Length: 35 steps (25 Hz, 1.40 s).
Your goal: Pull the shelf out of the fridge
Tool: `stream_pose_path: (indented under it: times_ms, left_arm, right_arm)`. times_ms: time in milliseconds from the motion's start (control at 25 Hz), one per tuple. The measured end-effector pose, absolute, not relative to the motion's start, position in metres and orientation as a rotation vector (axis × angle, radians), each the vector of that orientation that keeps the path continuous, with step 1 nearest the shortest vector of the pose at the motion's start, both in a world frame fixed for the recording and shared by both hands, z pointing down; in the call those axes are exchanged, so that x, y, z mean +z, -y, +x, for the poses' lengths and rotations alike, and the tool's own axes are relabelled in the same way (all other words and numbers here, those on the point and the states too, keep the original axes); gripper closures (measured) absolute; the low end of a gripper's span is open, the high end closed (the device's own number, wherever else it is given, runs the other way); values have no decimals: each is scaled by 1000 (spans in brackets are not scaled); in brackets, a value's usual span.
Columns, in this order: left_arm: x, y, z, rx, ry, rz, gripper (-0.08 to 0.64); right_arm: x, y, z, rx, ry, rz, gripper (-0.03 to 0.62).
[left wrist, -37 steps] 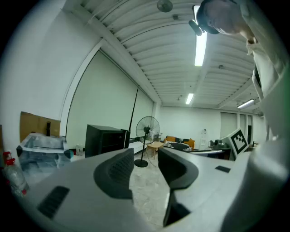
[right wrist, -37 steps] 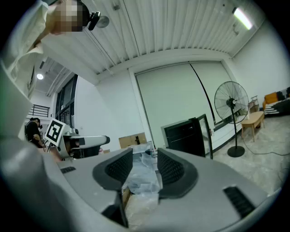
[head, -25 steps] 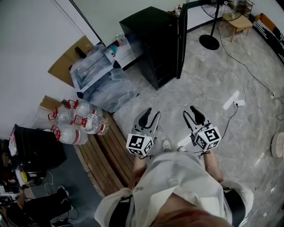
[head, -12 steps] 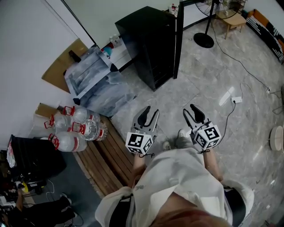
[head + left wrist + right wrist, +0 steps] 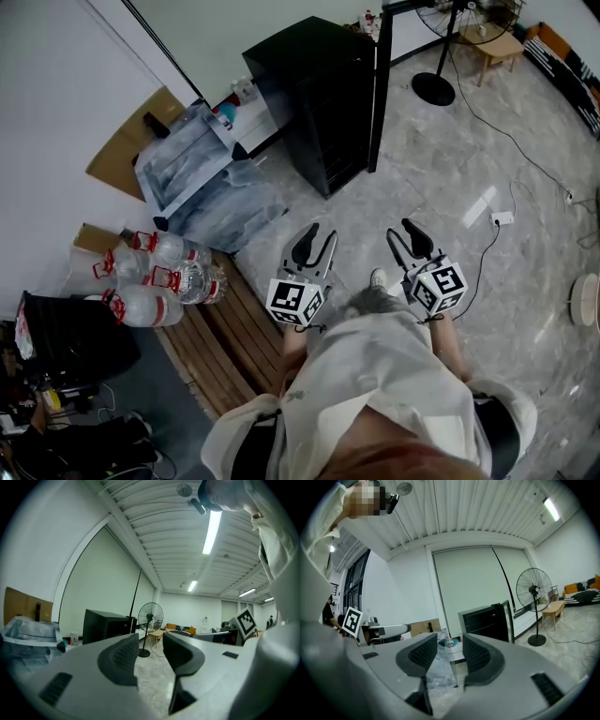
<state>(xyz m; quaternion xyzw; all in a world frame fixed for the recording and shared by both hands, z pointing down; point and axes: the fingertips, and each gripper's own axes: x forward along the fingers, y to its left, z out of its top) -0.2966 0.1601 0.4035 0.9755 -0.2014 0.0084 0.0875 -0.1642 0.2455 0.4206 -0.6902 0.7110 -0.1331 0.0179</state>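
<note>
Your foot (image 5: 378,278) has stepped forward, so keep walking to the fridge (image 5: 319,103), well ahead with its door (image 5: 378,89) open, left gripper (image 5: 322,237) and right gripper (image 5: 403,234) both slightly parted and empty, then square up to the shelf inside, unseen from here.

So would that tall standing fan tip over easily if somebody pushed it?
Probably somewhat top-heavy: the fan carries a big head on a thin pole. Its wide round base sits flat on the floor, so it likely resists a light nudge.
</note>
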Motion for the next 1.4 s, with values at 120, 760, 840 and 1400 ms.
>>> stream_pose_path:
  times_ms: [120,760,840,1400]
  left_arm:
    - [405,-148,-286,38,618,2903,393]
    - [399,-109,-203,74,667,2902,394]
    - [401,-108,-192,90,672,2897,394]
    - [406,-103,-126,167,753,2892,394]
  right_arm:
    - [423,-231,-152,-419,-2222,-2125,425]
    - [424,-182,-72,-428,-2265,-2036,430]
    - [428,-180,-60,-443,-2264,-2029,431]
    - [434,-159,14,-461,-2300,-1941,430]
